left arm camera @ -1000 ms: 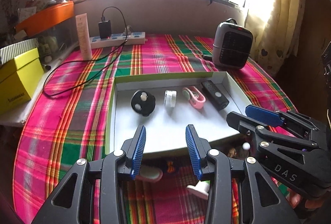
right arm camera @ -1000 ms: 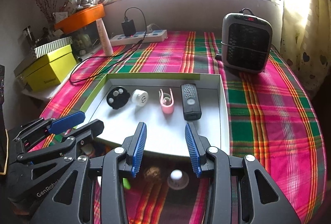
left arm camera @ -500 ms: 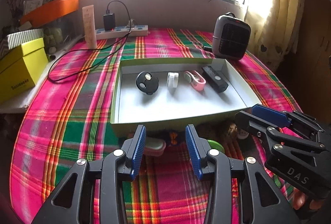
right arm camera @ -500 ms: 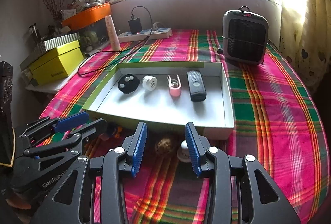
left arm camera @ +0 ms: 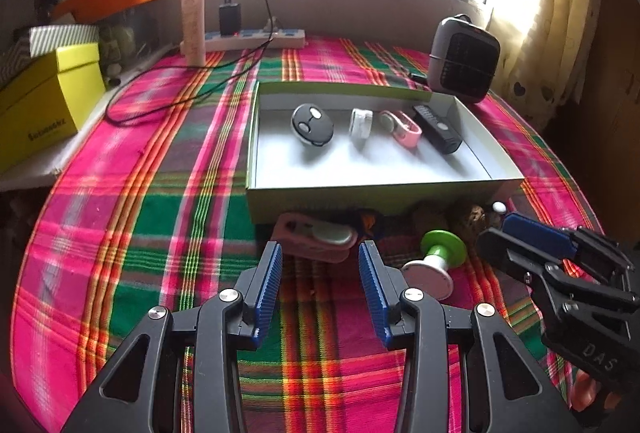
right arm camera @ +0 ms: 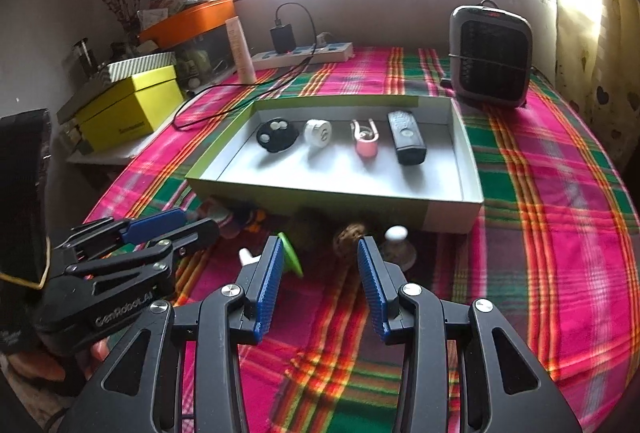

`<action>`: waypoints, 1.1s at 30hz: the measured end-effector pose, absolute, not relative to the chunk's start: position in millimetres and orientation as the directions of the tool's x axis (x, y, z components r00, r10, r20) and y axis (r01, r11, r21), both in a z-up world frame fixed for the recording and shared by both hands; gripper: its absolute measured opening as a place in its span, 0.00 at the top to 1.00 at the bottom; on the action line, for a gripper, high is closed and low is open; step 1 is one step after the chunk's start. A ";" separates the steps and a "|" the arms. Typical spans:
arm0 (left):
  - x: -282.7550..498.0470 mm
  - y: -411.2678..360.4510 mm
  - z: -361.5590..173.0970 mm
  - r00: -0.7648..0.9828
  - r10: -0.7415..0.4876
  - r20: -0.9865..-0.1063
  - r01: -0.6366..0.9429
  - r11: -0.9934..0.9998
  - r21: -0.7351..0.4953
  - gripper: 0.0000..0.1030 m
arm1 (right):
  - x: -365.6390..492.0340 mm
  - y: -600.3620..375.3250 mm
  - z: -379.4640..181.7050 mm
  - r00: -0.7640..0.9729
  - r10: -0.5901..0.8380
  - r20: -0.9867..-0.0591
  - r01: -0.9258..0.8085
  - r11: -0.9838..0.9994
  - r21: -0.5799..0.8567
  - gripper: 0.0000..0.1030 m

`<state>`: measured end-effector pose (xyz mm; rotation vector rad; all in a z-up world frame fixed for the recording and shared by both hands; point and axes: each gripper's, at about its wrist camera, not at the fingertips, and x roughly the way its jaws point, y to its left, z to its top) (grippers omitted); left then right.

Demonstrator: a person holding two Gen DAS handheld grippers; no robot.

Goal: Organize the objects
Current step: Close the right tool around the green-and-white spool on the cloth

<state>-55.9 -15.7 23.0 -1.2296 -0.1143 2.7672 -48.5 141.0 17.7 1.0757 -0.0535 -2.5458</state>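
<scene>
Shallow white cardboard tray with green rim (right arm camera: 466, 169): 1 | small items inside tray: 4 | yellow cardboard box (right arm camera: 132, 109): 1 | grey space heater (right arm camera: 490, 55): 1 | white power strip (right arm camera: 304, 55): 1

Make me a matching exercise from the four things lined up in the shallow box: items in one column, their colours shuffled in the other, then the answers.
Items in the shallow box, left to right in the right wrist view:
1. round two-button fob
2. small cylinder
3. clip
4. slim remote

Colours:
A. pink
B. black, rectangular
C. white
D. black, round

Pairs: 1-D, 2-C, 3-A, 4-B
</scene>
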 end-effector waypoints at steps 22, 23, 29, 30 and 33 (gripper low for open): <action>-65.4 -25.5 8.5 -0.635 0.183 -0.750 -0.084 -0.982 -0.169 0.54 | -49.4 118.8 2.6 -0.565 -0.424 -0.708 0.437 -0.881 0.180 0.55; -66.2 -25.2 9.2 -0.637 0.184 -0.749 -0.085 -0.982 -0.169 0.54 | -49.7 116.8 1.5 -0.563 -0.419 -0.713 0.441 -0.881 0.170 0.55; -73.1 -22.7 8.0 -0.631 0.181 -0.754 -0.086 -0.983 -0.164 0.53 | -50.9 105.4 -3.9 -0.548 -0.382 -0.744 0.465 -0.879 0.109 0.55; -74.0 -22.4 7.0 -0.627 0.175 -0.759 -0.082 -0.984 -0.160 0.53 | -51.3 105.6 -4.1 -0.545 -0.381 -0.747 0.466 -0.878 0.109 0.55; -73.0 -22.1 7.4 -0.629 0.169 -0.759 -0.083 -0.985 -0.150 0.53 | -53.1 105.7 -4.6 -0.541 -0.380 -0.751 0.467 -0.878 0.107 0.55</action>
